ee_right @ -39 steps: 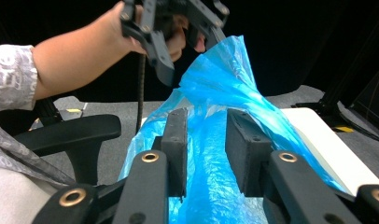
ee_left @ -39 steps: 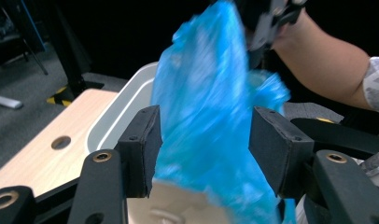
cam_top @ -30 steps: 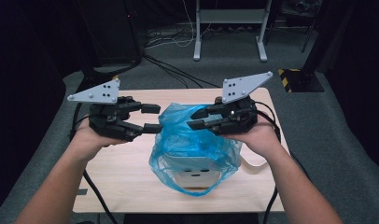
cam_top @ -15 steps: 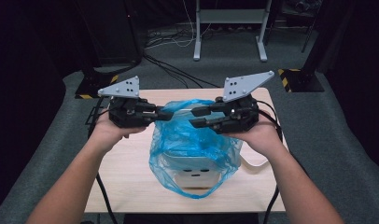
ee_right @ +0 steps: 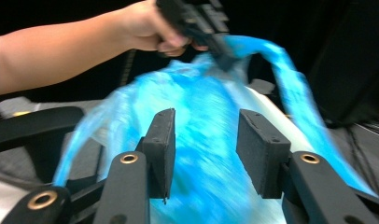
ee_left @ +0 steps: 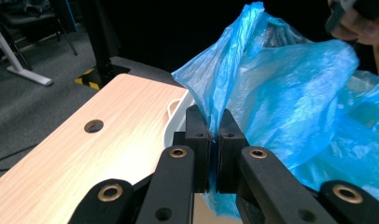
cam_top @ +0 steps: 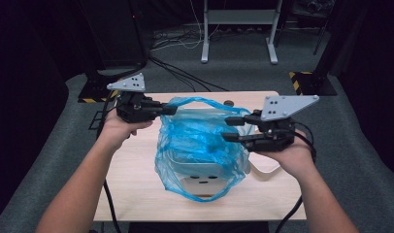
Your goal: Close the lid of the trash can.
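We count one blue bag (cam_top: 197,145), one white bin (cam_top: 205,177) and two grippers on one tabletop (cam_top: 137,184). The bag is draped over the bin, which stands near the middle of the tabletop toward its near edge; the bin's front wall shows below the bag's hem, and we cannot tell what the bin holds. Our left gripper (cam_top: 170,110) sits over the far left part of the tabletop with its jaws pressed together on the bag's upper edge; in the left gripper view (ee_left: 214,130) the blue film runs up from between the pads. Our right gripper (cam_top: 231,129) is at the bag's right side, and its jaws have just been opening; in the right gripper view (ee_right: 204,140) they stand apart with the bag behind them, not pinched.
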Demonstrator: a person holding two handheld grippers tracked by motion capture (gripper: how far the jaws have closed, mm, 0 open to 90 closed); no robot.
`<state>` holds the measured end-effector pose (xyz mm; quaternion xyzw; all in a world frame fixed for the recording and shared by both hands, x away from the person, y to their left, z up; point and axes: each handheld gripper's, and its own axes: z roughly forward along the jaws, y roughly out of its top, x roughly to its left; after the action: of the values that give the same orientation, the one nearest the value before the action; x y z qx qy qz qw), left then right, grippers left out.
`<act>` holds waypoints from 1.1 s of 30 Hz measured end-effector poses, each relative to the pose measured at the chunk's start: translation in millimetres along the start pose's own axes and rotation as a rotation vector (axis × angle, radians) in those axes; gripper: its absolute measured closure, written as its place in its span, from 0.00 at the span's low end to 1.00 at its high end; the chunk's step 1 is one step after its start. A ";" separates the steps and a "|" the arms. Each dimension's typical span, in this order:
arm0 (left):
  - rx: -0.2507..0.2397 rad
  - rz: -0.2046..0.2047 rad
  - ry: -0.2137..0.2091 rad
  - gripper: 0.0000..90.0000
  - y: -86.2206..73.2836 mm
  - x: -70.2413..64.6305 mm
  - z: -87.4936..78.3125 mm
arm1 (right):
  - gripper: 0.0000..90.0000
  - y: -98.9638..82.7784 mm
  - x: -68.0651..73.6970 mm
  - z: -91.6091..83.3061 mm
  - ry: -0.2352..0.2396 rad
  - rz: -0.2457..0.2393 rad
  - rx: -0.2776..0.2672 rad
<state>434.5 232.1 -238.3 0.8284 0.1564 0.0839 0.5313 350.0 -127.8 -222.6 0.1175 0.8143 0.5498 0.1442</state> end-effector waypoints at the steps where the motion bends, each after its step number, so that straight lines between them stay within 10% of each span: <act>1: 0.000 0.003 -0.002 0.96 -0.9 2.1 0.4 | 0.62 -2.3 -4.4 -3.5 -0.017 0.012 0.001; 13: -0.010 -0.024 -0.003 0.95 -7.4 15.9 -3.5 | 0.57 -21.7 -46.3 -6.7 -0.140 0.117 0.052; 22: -0.011 -0.063 0.028 0.96 -16.7 32.1 -0.1 | 0.99 -25.6 -65.6 10.1 -0.135 0.123 0.097; 33: 0.015 -0.110 0.056 0.96 -27.7 48.6 13.6 | 1.00 -32.2 -87.9 26.0 -0.244 0.141 0.129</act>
<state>479.5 248.1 -270.5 0.8199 0.2172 0.0763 0.5243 440.2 -148.1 -252.4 0.2491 0.8140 0.4869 0.1954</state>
